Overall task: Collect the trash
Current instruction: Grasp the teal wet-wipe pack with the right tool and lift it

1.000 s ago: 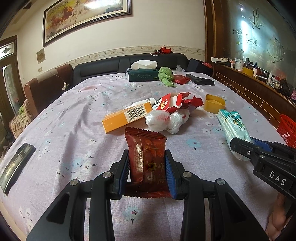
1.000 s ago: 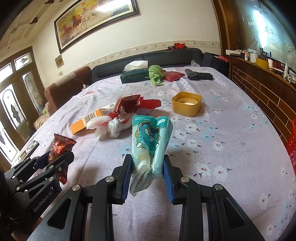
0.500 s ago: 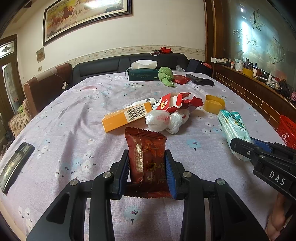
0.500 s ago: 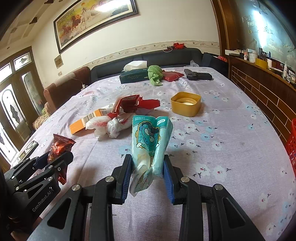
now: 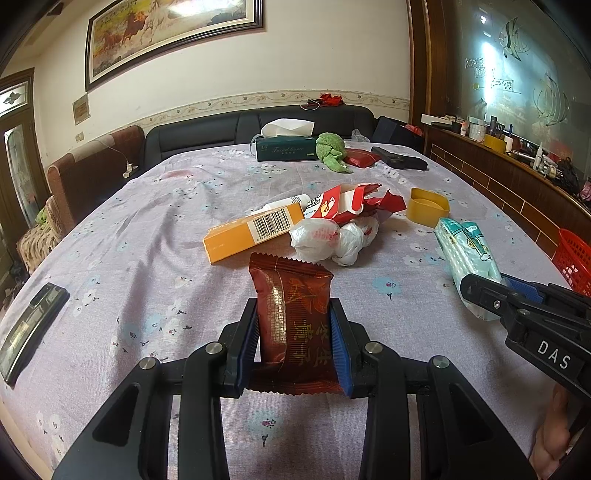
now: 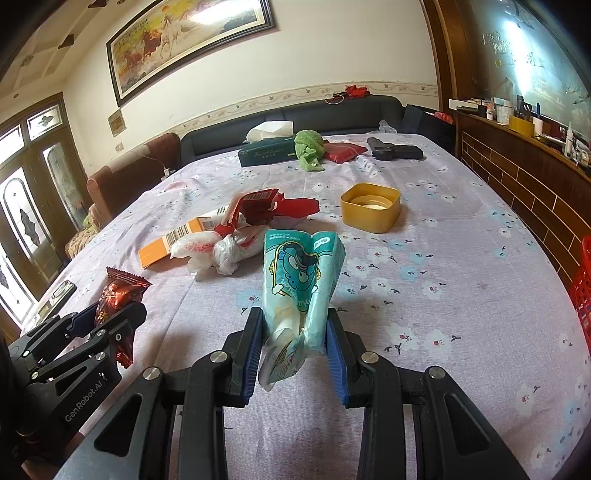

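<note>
Far end of the tabletop (image 5: 155,236), draped in a lilac flowered cloth: a dark green facial tissue box (image 5: 284,149) with a white sheet poking up, a green knitted cloth (image 5: 330,148) bunched right beside it. A black toy pistol (image 6: 395,150) lies further right. Over at the left edge, a dark remote control (image 5: 31,332). Behind it all, a black sofa (image 5: 258,123) and a framed horse painting (image 5: 170,33) on the wall.

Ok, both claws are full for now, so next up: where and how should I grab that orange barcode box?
Grip the orange barcode box across its narrow width at the bare near-left end, coming from above. It lies flat and long on the tablecloth; its far end is crowded by the crumpled white plastic bag and torn red carton.
</note>
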`<state>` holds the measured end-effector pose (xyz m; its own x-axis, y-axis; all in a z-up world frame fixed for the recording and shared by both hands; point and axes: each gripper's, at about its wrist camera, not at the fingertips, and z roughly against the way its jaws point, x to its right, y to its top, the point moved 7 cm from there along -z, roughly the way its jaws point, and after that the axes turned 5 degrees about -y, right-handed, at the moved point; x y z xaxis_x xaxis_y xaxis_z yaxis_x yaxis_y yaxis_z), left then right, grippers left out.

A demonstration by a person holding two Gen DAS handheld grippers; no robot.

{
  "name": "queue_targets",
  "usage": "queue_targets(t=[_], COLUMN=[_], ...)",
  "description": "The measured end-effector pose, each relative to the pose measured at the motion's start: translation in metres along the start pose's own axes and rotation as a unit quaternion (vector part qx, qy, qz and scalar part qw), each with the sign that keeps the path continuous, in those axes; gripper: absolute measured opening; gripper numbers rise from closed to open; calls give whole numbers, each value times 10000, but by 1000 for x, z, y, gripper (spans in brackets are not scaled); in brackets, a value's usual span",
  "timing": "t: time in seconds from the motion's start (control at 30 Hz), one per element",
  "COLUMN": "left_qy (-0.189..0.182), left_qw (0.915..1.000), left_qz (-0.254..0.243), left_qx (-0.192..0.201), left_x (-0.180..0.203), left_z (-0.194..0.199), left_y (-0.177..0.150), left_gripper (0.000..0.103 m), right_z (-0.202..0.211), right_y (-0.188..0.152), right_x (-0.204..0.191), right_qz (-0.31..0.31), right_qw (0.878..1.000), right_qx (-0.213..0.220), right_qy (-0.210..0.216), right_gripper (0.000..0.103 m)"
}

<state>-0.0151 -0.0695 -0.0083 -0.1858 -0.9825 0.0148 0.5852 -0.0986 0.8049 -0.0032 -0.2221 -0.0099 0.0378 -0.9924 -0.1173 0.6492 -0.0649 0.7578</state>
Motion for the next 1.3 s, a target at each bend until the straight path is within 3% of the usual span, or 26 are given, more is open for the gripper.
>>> queue_targets(t=[1.3], left_qy=[21], left_qw=[10000], left_qz=[-14], left_qx=[-20], left_x=[1], left_z=[-2], left_y=[-1], left_gripper=[35], right_z=[0], right_y=[1], right_x=[1], right_qz=[-105], right_qw=[9999], right_qx=[10], right_qy=[-121], right_gripper=[36])
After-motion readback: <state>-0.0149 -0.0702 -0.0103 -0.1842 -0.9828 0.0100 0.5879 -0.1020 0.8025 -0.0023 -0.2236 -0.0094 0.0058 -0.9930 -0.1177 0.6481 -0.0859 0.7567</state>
